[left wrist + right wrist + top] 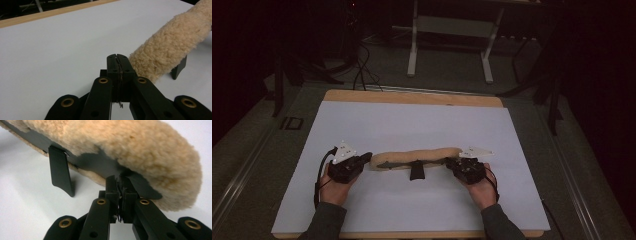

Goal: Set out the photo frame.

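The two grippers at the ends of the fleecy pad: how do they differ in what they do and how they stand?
The right gripper is shut on the dark edge strip under the fleecy pad, while the left gripper is shut with nothing visible between its jaws. In the left gripper view the left gripper's tips lie beside the pad's end; the right gripper's tips reach under the fleece. Both point inward over the white sheet.

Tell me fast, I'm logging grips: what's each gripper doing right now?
Left gripper: closed, jaws together with nothing between them, beside the end of the fleece pad.
Right gripper: closed, pinching the pad's dark backing edge.
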